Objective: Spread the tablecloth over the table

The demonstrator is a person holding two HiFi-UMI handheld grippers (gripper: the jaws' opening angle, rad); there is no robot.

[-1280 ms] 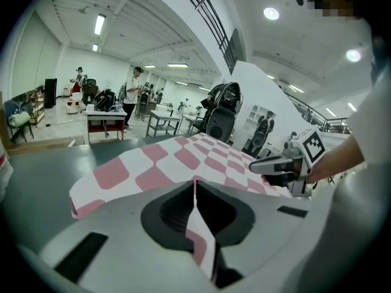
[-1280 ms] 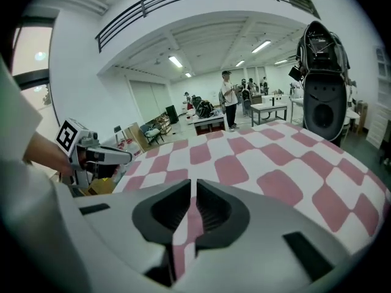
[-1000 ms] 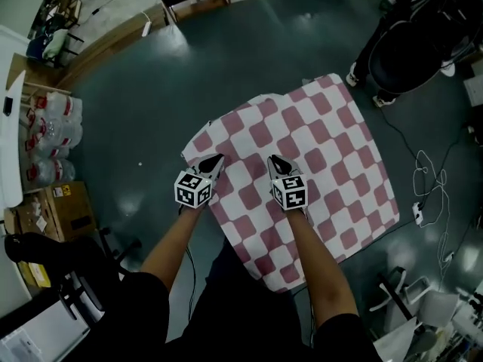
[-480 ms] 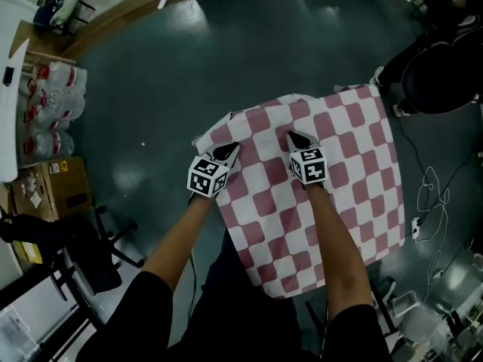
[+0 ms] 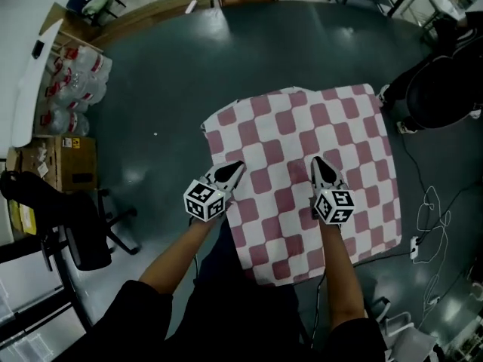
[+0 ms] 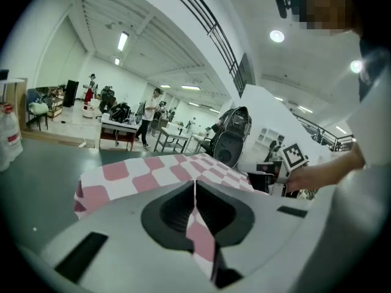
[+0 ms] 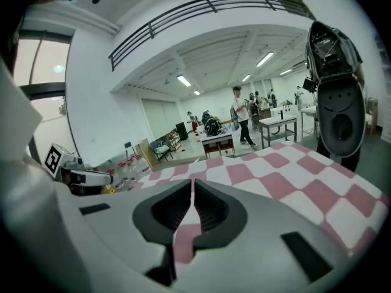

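Checked tablecloth [image 5: 302,138] gripped by both grippers
The red-and-white cloth stretches out flat ahead of the person, above the dark floor [image 5: 151,127]; the left gripper [image 5: 235,166] is clamped on its left edge, the right gripper [image 5: 317,161] on a fold in its right half, and a black chair [image 5: 441,89] stands just past its far right corner

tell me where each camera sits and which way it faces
Head view: on the person's head, looking steeply down at the tablecloth; both forearms, left tool and right tool show.
Left gripper view: on the left tool, looking along its shut jaws across the pinched tablecloth; right hand shows at right.
Right gripper view: on the right tool, looking likewise along its jaws; left tool's marker cube shows at left.
Shared: all show the tablecloth.
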